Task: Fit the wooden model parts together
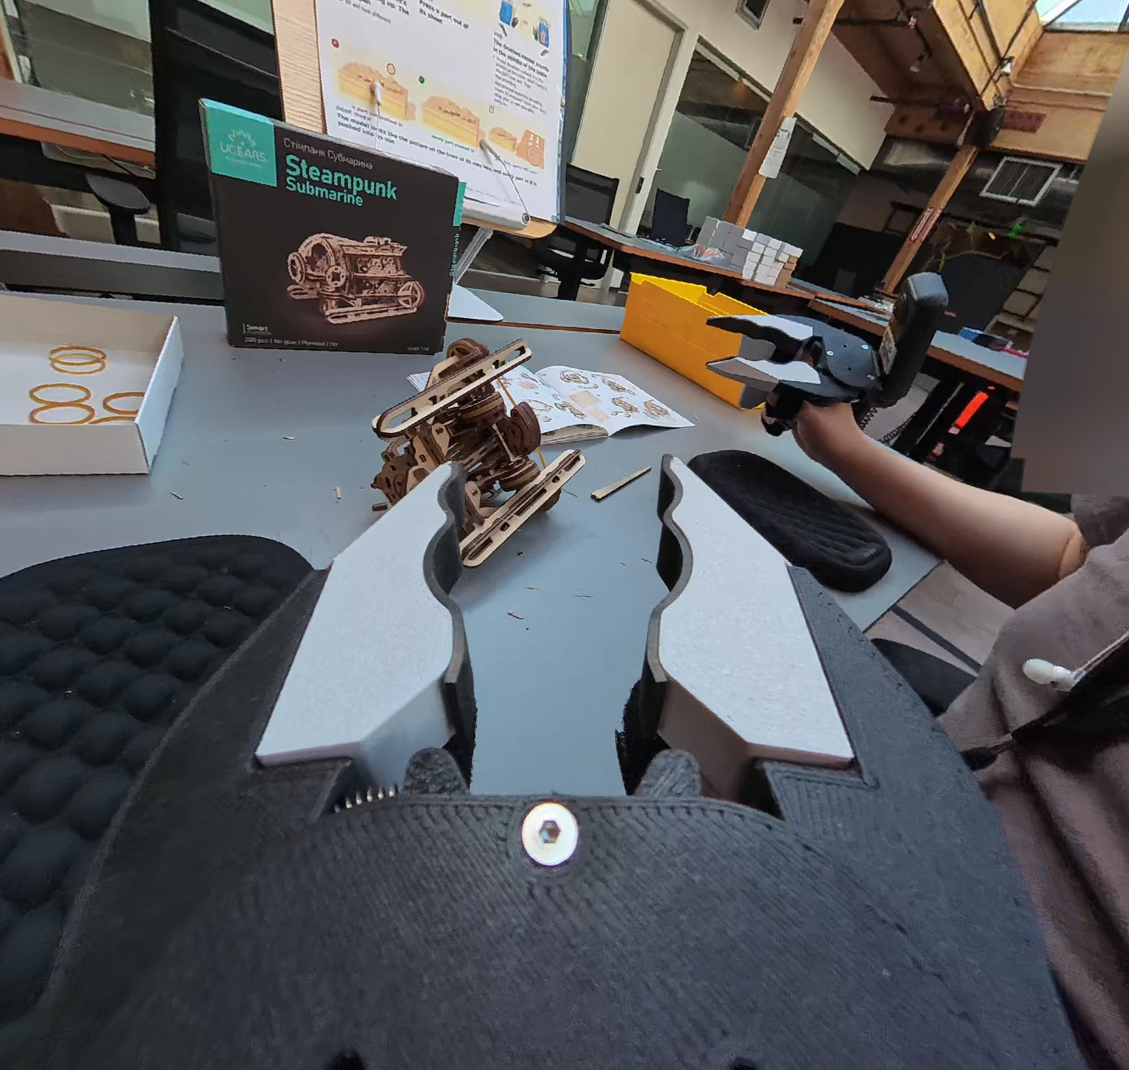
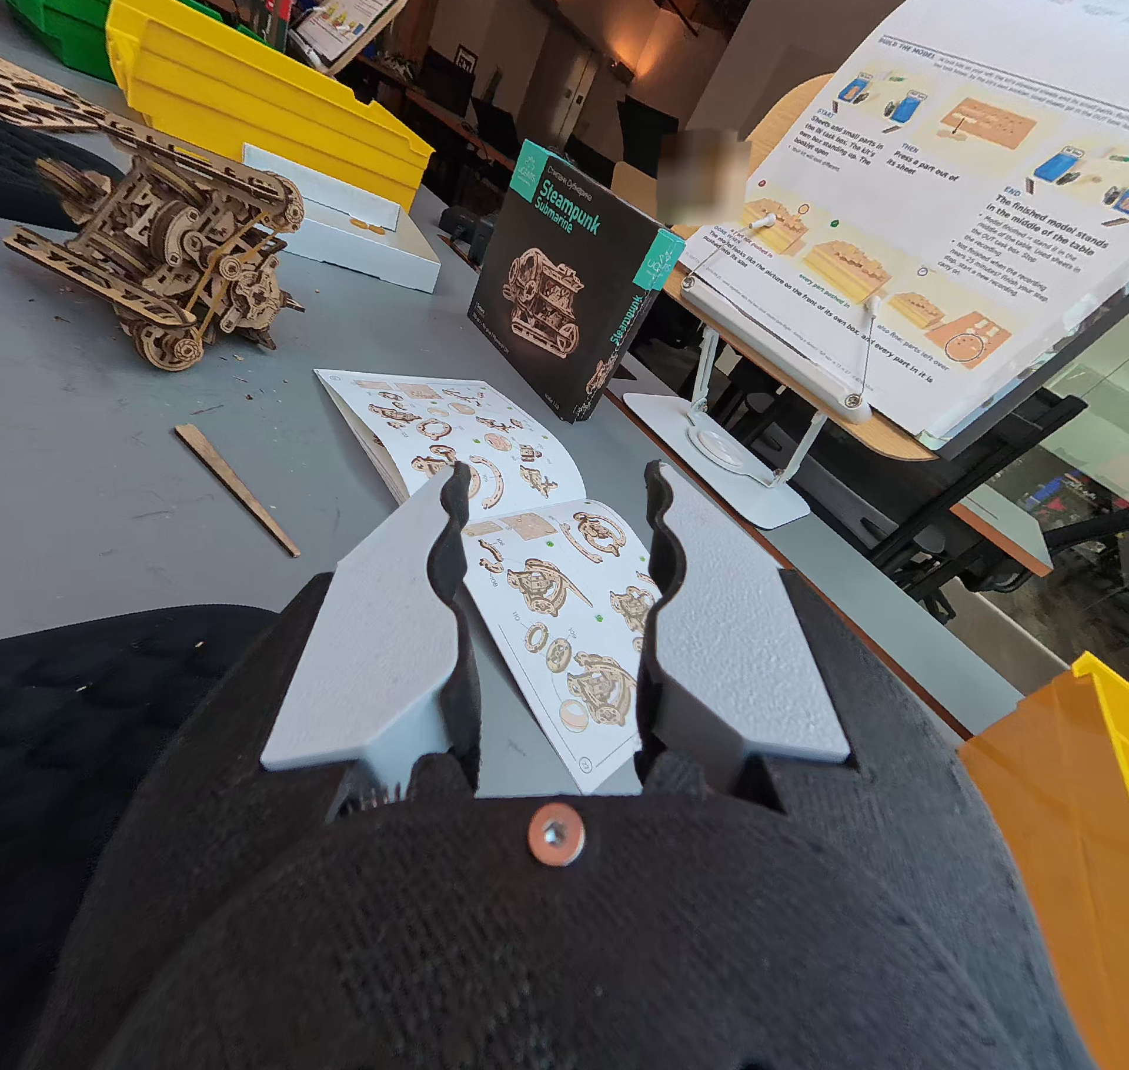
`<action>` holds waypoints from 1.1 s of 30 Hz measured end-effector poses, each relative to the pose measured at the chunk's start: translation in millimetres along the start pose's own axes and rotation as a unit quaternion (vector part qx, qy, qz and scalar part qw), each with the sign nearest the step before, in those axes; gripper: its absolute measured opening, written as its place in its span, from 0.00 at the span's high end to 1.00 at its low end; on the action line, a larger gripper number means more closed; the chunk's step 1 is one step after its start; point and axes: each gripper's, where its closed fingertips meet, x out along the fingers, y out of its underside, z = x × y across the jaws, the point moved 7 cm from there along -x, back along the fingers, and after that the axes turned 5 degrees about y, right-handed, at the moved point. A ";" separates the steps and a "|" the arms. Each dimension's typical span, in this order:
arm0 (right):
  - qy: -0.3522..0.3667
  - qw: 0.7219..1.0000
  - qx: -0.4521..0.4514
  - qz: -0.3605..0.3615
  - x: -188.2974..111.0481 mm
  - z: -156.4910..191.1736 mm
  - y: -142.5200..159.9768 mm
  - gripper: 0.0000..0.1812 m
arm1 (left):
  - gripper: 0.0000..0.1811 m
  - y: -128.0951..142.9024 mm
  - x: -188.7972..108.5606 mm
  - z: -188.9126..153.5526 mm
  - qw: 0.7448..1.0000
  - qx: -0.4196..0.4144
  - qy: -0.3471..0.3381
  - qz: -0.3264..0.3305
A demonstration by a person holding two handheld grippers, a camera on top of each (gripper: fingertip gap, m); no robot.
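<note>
The partly built wooden model [image 1: 470, 442] lies tipped on its side on the grey table [image 1: 256, 460]; it also shows at the left of the right wrist view [image 2: 165, 253]. My left gripper [image 1: 559, 472] is open and empty, just short of the model, with its left finger in front of the model's lower edge. A thin wooden stick [image 1: 620, 483] lies right of the model and shows in the right wrist view [image 2: 235, 488]. My right gripper [image 2: 556, 472] is open and empty, hovering above the open instruction booklet [image 2: 489, 479]. It also shows in the left wrist view [image 1: 718, 344], held up at the right.
The kit box [image 1: 336, 234] stands behind the model. A white tray [image 1: 79, 387] with rubber bands sits left, a yellow bin [image 1: 678, 320] right. Black pads [image 1: 110, 643] [image 1: 794, 515] lie near the front. A sheet stand [image 2: 916, 216] stands at the back, a wooden parts sheet [image 2: 36, 100] far left.
</note>
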 end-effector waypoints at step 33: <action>-0.291 0.917 0.261 0.076 49.3 57.9 -46.4 0.54 | 0.56 -6.2 61.5 84.3 0.974 0.008 0.033 0.224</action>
